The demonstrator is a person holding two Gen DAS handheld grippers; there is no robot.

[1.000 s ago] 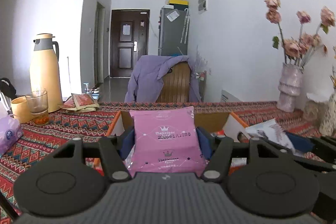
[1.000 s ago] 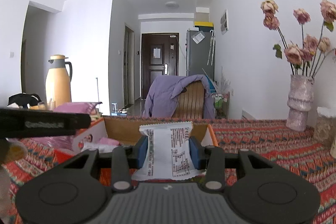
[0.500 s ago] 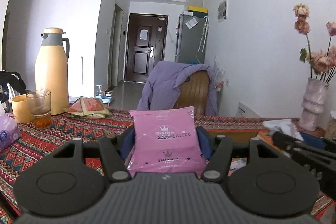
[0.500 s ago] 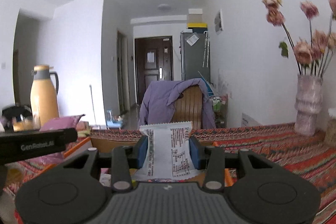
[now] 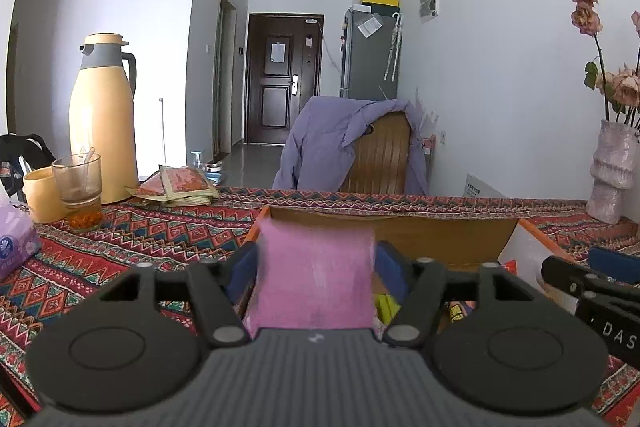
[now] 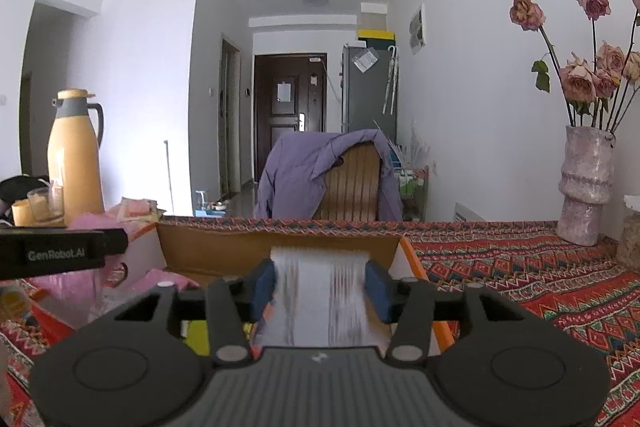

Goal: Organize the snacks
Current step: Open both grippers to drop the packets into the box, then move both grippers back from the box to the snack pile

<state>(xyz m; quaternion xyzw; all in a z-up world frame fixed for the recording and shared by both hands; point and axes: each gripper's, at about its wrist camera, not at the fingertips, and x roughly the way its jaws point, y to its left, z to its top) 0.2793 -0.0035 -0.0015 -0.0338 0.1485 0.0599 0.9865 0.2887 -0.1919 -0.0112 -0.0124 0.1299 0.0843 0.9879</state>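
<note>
Left claw (image 5: pixel 316 263) opening | pink packet (image 5: pixel 314 279) blurred between pads | right claw (image 6: pixel 320 283) opening | white packet (image 6: pixel 320 295) between

We see the left gripper (image 5: pixel 316 263) over the near edge of an open cardboard box (image 5: pixel 400 231), its jaws just having opened. The pink snack packet (image 5: pixel 314 279) between them is smeared with motion blur — whether the blue pads (image 5: pixel 244 267) still touch it we cannot tell. The box sits on a patterned tablecloth (image 5: pixel 160 231). Toward the table's far left edge stand a yellow thermos (image 5: pixel 102 119), a glass (image 5: pixel 78 191) and a yellow cup (image 5: pixel 40 193). The other gripper (image 5: pixel 592 291) enters at the right — above the box's right side.
</note>
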